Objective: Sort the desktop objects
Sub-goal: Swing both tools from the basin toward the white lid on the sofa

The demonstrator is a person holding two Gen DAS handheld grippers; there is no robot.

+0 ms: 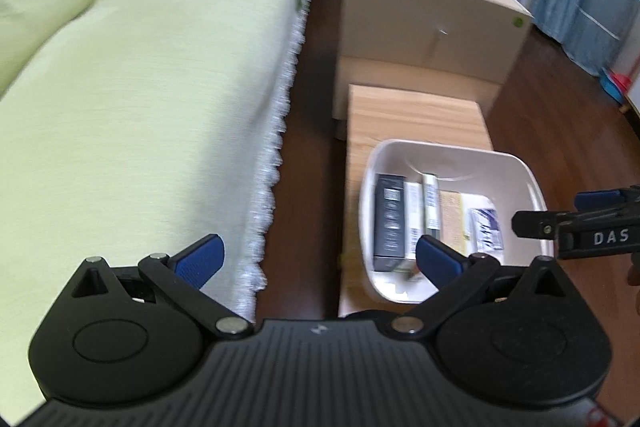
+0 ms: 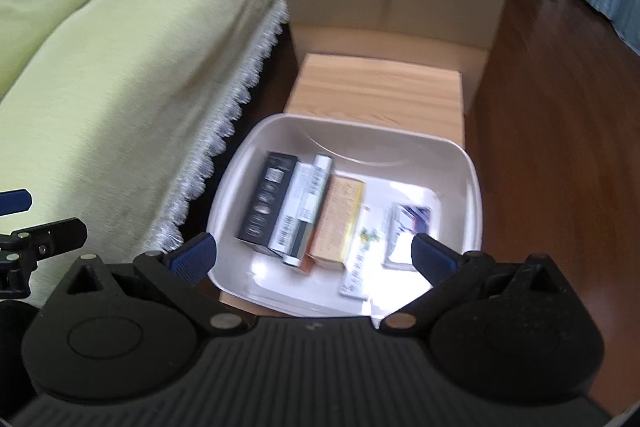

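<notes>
At 9 o'clock is a sofa [image 2: 100, 67] with a green cover and a lace edge. It plays no part in the sorting, so it is best to keep clear of it. The left tongs [image 1: 320, 259] hang over the gap between the sofa and the small wooden worktop [image 1: 416, 115]. Their blue fingers [image 1: 202, 259] are spread wide and hold nothing.

In the middle, on the near end of the worktop, sits a white tub [image 2: 472, 187]. The things to sort already lie inside it, side by side. From 9 o'clock to 3 o'clock they are a black box [image 2: 266, 203], a silver tube [image 2: 308, 203], an orange box [image 2: 338, 223], a white strip with a flower print [image 2: 362, 251] and a small packet [image 2: 408, 227]. The far end of the worktop, at 12 o'clock, looks bare, so I think the job is nearly done.

The right tongs [image 2: 312, 255] hang above the near side of the tub, wide open and empty too.

To end this step well, I think both tongs should lift straight up and not dip into the tub. A bump could knock the neat row crooked. The pictures are a bit blurry, so going slow is wise.
</notes>
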